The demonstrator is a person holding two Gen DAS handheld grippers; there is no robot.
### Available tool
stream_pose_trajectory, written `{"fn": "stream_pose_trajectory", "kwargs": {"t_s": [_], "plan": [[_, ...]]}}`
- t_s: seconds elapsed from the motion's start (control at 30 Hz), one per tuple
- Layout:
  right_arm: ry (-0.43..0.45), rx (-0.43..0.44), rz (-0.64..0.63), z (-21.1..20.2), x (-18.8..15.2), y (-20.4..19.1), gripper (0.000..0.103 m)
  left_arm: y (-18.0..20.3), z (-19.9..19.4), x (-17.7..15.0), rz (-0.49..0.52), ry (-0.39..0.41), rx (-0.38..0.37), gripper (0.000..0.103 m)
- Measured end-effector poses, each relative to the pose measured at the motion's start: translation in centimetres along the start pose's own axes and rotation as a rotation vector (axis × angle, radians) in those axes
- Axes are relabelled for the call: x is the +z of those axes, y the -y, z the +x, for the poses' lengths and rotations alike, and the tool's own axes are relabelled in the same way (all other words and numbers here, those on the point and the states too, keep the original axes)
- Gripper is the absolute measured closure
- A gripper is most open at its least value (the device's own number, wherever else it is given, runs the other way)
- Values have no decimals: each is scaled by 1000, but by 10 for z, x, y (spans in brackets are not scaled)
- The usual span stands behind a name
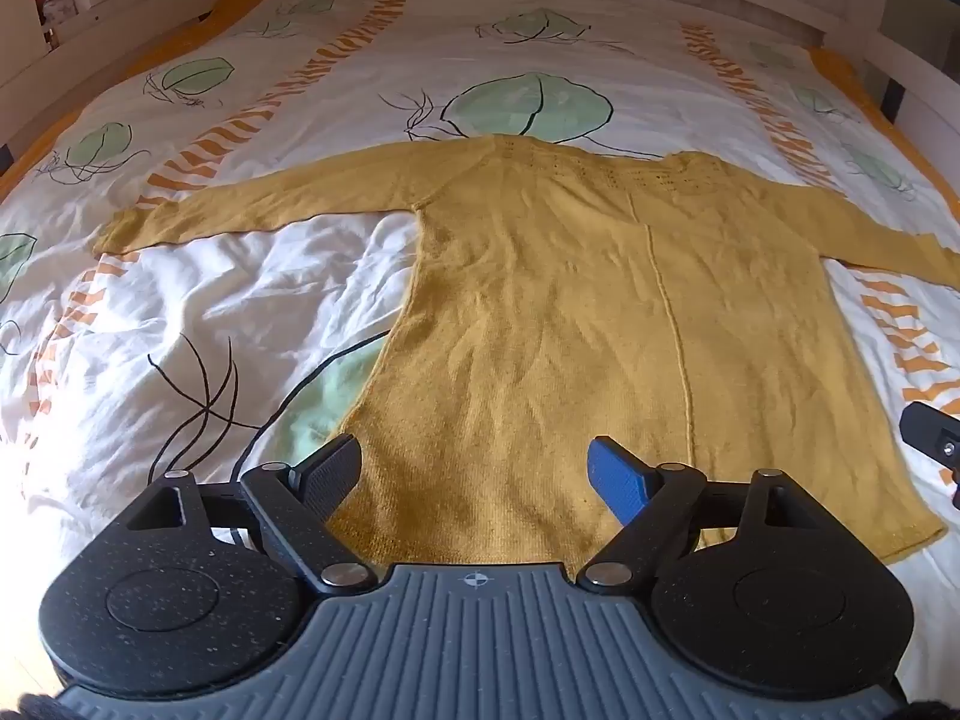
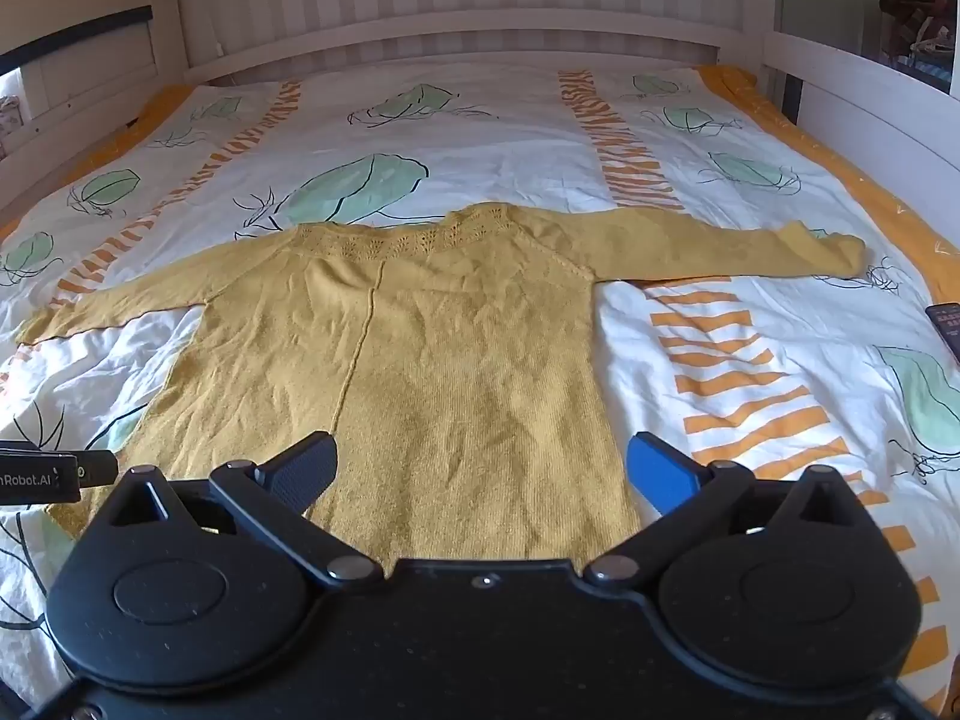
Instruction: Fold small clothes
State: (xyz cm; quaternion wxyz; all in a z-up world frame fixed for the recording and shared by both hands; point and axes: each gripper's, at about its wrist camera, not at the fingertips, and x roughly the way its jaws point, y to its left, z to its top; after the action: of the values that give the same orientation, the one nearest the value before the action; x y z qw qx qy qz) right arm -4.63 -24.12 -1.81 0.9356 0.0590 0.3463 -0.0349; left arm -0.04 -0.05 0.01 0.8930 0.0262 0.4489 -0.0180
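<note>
A mustard-yellow knitted sweater (image 1: 600,312) lies flat on the bed, both sleeves spread out to the sides and the hem nearest me; it shows too in the right wrist view as the same sweater (image 2: 432,360). My left gripper (image 1: 477,468) hovers open over the hem's left part, nothing between its black and blue fingers. Over the hem's right part my right gripper (image 2: 483,462) stands wide open, also holding nothing. A bit of the right gripper (image 1: 933,438) peeks in at the left view's right edge, and the left gripper (image 2: 54,477) at the right view's left edge.
The bed carries a white duvet (image 1: 198,312) printed with green leaves and orange stripes, wrinkled at the near left. A white bed frame (image 2: 450,36) runs along the far end and sides. A dark flat object (image 2: 948,327) lies at the duvet's right edge.
</note>
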Motion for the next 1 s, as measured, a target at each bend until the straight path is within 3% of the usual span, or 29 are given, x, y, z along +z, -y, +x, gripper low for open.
{"fn": "stream_pose_trajectory", "kwargs": {"t_s": [0.27, 0.3, 1.0], "plan": [[-14, -4, 1, 3, -2, 3, 1, 0, -1, 1, 20, 6, -29, 21], [-13, -4, -1, 3, -2, 2, 1, 0, -1, 0, -4, 2, 13, 21], [-55, 3, -7, 12, -3, -2, 1, -3, 3, 1, -4, -8, 13, 21]]}}
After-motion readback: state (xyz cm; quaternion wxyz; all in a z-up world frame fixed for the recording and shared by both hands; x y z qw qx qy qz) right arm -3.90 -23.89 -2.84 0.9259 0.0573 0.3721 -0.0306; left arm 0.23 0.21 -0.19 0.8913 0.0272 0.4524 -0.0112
